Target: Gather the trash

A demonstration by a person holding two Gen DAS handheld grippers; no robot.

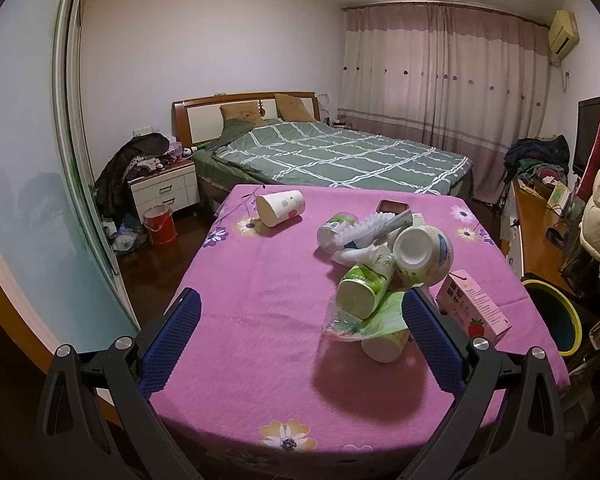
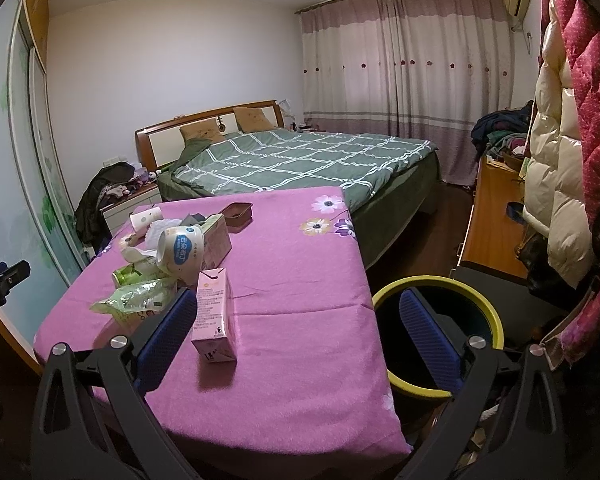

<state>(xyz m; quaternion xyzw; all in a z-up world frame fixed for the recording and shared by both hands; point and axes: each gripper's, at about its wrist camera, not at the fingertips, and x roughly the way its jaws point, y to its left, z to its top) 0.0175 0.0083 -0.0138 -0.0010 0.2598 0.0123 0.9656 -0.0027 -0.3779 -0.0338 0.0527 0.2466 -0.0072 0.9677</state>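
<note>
A pile of trash lies on the purple tablecloth (image 1: 260,320): a green can (image 1: 363,286), a white bowl-shaped cup (image 1: 422,254), a clear plastic wrapper (image 1: 360,320), a pink milk carton (image 1: 474,308) and a paper cup (image 1: 280,207) on its side. My left gripper (image 1: 300,320) is open and empty above the table, its right finger beside the wrapper. My right gripper (image 2: 296,324) is open and empty; the pink carton (image 2: 214,316) stands just inside its left finger. A yellow-rimmed bin (image 2: 440,280) stands right of the table (image 2: 300,360).
A bed (image 1: 340,152) with a green quilt stands behind the table. A nightstand with clothes (image 1: 160,176) and a red bucket (image 1: 160,224) are at the left. A wooden desk (image 2: 496,216) and hanging coats (image 2: 560,160) are at the right.
</note>
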